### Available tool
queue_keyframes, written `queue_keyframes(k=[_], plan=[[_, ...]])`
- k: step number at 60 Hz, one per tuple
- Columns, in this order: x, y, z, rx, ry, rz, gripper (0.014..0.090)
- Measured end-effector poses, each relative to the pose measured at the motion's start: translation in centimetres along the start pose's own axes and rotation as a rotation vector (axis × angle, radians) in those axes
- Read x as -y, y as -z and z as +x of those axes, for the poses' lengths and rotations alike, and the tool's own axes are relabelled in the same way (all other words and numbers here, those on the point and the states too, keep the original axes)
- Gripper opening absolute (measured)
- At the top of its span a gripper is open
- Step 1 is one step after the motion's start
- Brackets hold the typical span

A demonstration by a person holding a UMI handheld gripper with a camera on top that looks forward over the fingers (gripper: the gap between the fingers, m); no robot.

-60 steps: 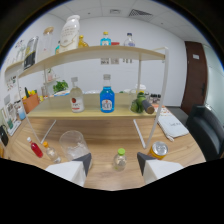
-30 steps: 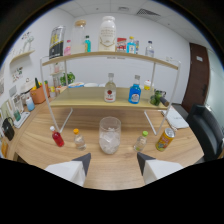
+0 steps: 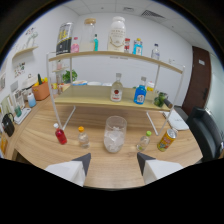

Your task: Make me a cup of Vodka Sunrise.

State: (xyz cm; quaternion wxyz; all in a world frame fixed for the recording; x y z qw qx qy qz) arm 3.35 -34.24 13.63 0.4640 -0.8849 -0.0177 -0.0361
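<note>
Several drink ingredients were laid out in a row on the wooden table [image 3: 100, 127], with a clear glass [image 3: 114, 134] holding ice at the middle of that row, just ahead of the gripper [image 3: 113, 161] and roughly centred on the gap between its two fingers. The fingers were seen spread apart with nothing held between them. To one side of the glass a small bottle with an orange cap [image 3: 83, 137] and a small red bottle [image 3: 60, 135] were stood; to the other side a small bottle with a green cap [image 3: 143, 141] and a yellow can [image 3: 166, 140] were placed. On the lower shelf [image 3: 95, 98] behind, a clear spirit bottle [image 3: 116, 89], probably the vodka, and a blue bottle [image 3: 140, 92] were set upright, well apart from the fingers. The glass was judged rigid, smooth, fragile and somewhat slippery, perhaps wet from the ice, so a moderate grip at mid-height on its wall would be advised. The clear spirit bottle was judged heavy if full; its straight body below the shoulder would be the safest place for a hold. Every bottle and the glass were stood with the long axis vertical, mouths and caps pointed upward.
</note>
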Motion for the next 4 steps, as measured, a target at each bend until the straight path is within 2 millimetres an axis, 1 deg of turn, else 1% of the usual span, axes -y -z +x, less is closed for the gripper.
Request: queue_keyframes(k=[4], plan=[[-0.02, 0.08, -0.04, -0.001, 0.002, 0.001, 0.0864]])
